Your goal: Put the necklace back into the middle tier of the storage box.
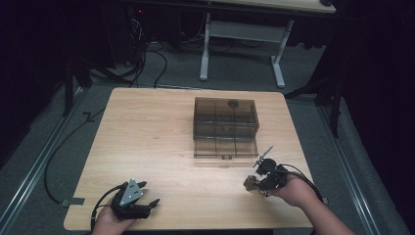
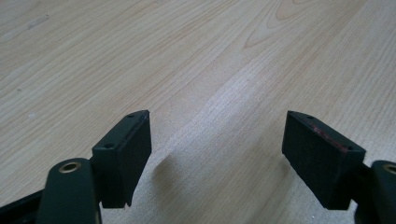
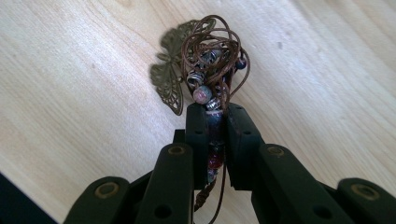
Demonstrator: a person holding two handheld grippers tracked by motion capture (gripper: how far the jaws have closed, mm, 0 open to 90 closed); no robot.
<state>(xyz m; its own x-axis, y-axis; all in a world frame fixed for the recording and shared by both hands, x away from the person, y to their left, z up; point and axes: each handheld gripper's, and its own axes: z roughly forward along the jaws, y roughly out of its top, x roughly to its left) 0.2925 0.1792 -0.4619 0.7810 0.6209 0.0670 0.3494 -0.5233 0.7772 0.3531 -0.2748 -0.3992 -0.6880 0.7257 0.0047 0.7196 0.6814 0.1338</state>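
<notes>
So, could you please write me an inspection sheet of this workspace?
Surface: wooden table, bare apart from the items below.
Job's things: beaded cord necklace with butterfly pendant; smoky clear drawer box mid-table, bottom drawer pulled out.
Clutter: nothing seen.
Grippers: right gripper clamped on the necklace near the table's right edge; left gripper open and empty over the table.
Cables: gripper cable trailing by the left hand; loose cables on the floor.
Surroundings: dark room, white desk frame behind.

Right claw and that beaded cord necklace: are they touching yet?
Touching. The right gripper view shows the right claw closed on the beaded cord necklace, with beads pinched between its jaws and the butterfly pendant hanging free beyond the tips.
</notes>
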